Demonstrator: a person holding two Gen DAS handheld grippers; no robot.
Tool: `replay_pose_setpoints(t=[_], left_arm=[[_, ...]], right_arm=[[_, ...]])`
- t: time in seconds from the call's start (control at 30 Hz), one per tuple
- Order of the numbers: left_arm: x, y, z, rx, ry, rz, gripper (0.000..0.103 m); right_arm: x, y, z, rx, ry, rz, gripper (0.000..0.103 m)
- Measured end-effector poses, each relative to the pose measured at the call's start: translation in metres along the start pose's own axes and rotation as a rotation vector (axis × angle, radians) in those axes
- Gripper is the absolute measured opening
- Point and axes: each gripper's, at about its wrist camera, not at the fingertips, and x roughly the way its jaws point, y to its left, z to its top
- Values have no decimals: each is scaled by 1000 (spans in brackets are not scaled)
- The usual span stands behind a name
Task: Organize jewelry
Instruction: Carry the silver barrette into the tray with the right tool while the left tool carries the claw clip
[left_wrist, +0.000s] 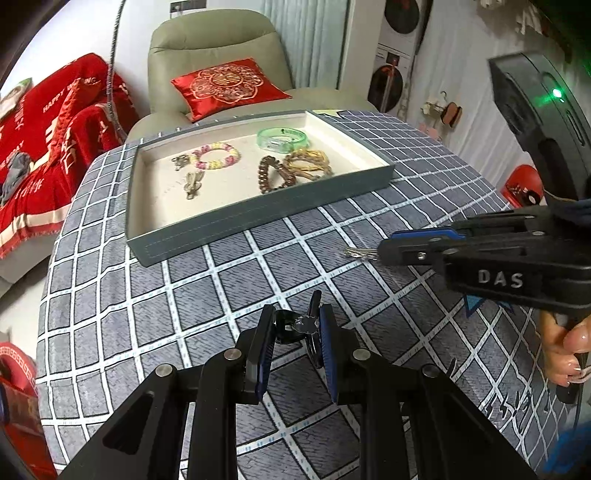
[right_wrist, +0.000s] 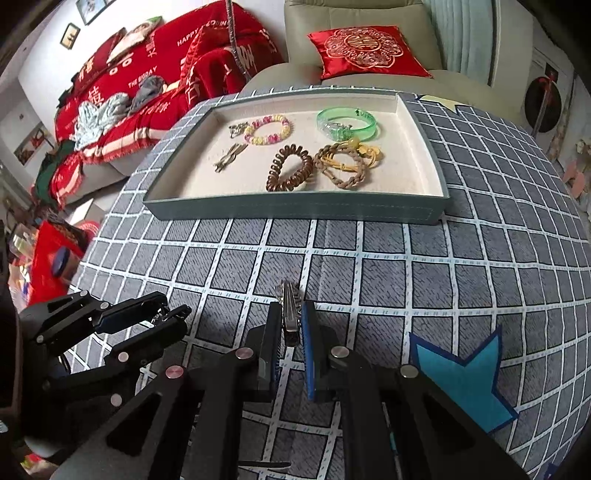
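Surface: tabletop (right_wrist: 406, 258) under a grey grid-patterned cloth.
Room: beige armchair (left_wrist: 218, 40), red cushion (right_wrist: 365, 50).
Tray (right_wrist: 295, 210): four bracelets or hair ties, two small metal pieces.
Left hand-held gripper (left_wrist: 297, 328): clenched on a black clip (left_wrist: 295, 325).
Right hand-held gripper (right_wrist: 290, 325): grasping a silver hair clip (right_wrist: 290, 314), long axis pointing toward the tray.

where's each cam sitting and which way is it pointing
Left wrist: on the left gripper, shut on a black clip, facing the tray; right gripper and a hand show.
Right wrist: on the right gripper, shut on a silver clip, facing the tray; left gripper shows.
Shared: tray, checked tablecloth, armchair.
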Motion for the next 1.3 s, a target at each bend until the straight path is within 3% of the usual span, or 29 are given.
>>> replay_pose_setpoints(t=[0.2, 0.5, 0.57, 0.63, 0.8, 0.9, 0.97, 1.3], left_arm=[[-3, 9, 0, -33, -6, 11, 40], [-2, 12, -4, -38, 4, 11, 40], [-2, 11, -4, -37, 3, 11, 40], [-2, 11, -4, -37, 2, 12, 40], [-3, 13, -5, -43, 4, 14, 40], [-4, 13, -4, -43, 3, 15, 40], [-4, 12, -5, -45, 1, 15, 40], [-10, 17, -2, -55, -11, 21, 40]], right_arm=[[-5, 0, -1, 6, -8, -5, 12], [20, -2, -12, -8, 72, -2, 12], [25, 1, -12, -24, 73, -17, 17], [26, 3, -11, -36, 69, -24, 28], [30, 14, -10, -97, 70, -64, 33], [30, 20, -11, -129, 83, -88, 33], [29, 24, -14, -156, 84, -118, 17], [5, 0, -10, -6, 20, -43, 17]])
